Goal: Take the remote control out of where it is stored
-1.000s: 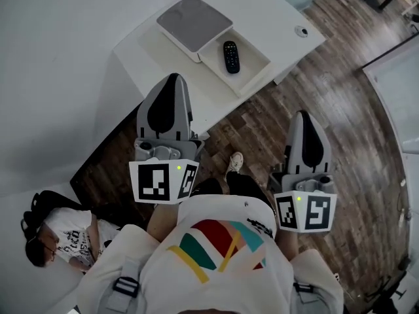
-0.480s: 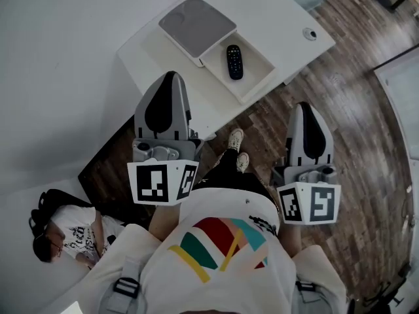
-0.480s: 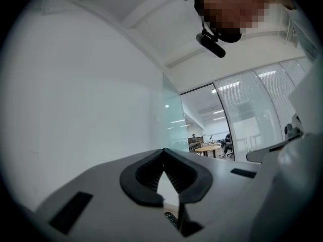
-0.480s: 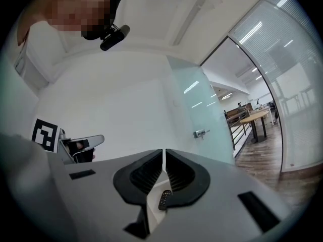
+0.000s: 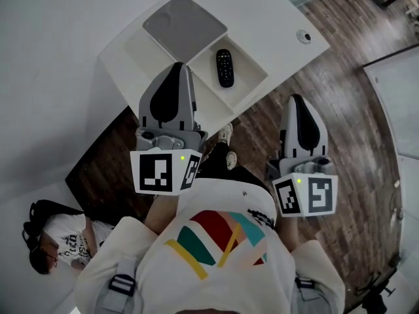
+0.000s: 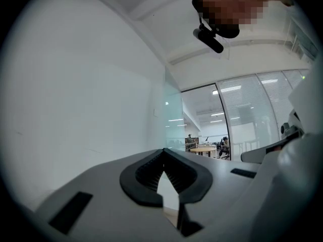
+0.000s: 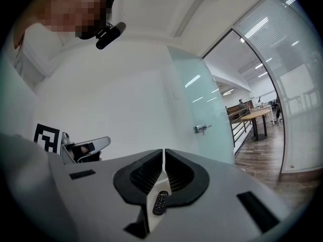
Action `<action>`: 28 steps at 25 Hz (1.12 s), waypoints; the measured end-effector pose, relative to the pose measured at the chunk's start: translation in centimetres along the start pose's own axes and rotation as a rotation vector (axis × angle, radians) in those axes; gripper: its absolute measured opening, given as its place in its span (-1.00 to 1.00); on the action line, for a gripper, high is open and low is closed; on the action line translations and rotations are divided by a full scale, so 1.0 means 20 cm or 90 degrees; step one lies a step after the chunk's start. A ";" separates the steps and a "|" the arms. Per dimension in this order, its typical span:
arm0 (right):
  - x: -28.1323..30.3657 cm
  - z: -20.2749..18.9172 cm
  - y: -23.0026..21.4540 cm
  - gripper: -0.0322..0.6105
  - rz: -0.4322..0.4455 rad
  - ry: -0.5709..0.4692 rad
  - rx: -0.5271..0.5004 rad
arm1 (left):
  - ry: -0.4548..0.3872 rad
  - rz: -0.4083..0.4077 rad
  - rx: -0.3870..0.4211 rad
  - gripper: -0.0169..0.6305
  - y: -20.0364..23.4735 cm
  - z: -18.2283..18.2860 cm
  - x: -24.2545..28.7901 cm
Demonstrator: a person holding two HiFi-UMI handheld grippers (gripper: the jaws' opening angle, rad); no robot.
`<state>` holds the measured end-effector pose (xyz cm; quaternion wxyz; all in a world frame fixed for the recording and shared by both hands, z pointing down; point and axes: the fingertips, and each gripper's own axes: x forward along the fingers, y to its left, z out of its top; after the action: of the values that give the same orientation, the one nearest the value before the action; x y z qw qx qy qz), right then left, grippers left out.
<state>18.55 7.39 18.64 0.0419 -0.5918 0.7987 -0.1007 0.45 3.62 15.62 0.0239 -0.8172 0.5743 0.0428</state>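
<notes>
A black remote control (image 5: 224,67) lies in the open compartment of a white box (image 5: 254,78) on a white table (image 5: 275,15). A grey lid (image 5: 185,26) covers the box's other half. My left gripper (image 5: 178,67) is shut and empty, its tips over the box's near edge, left of the remote. My right gripper (image 5: 296,99) is shut and empty, over the floor to the right of the table corner. In the right gripper view the remote (image 7: 160,202) shows small below the closed jaws (image 7: 164,150). The left gripper view shows closed jaws (image 6: 163,150) against a white wall.
A small round object (image 5: 304,36) sits near the table's right corner. Wooden floor (image 5: 353,129) lies under and right of me. A person in a white shirt (image 5: 62,244) sits on the floor at lower left. A glass partition (image 7: 202,115) stands ahead.
Both grippers have moved forward towards the table; the left one's tips now reach over the box's near edge. Both jaws stay shut. The remote has not moved in the box.
</notes>
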 end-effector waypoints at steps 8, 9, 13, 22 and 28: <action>0.38 0.00 0.08 -0.90 0.036 0.017 0.010 | -0.010 0.014 -0.006 -0.93 0.18 -0.05 0.20; 0.43 0.00 0.08 -0.90 0.042 0.020 0.013 | -0.011 0.022 -0.007 -0.93 0.22 -0.06 0.22; 0.59 -0.04 0.13 -0.90 0.062 0.050 0.028 | -0.003 0.046 -0.023 -0.93 0.35 -0.11 0.27; 0.71 -0.20 0.13 -0.90 0.066 0.117 0.055 | 0.036 0.051 -0.065 -0.93 0.44 -0.29 0.36; 0.80 -0.24 0.09 -0.90 0.076 0.141 0.079 | 0.061 0.064 -0.076 -0.93 0.44 -0.34 0.41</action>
<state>11.30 -6.93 23.77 -0.0035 -0.5248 0.8244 -0.2120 -4.85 -7.67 21.75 -0.0544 -0.7883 0.6117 0.0390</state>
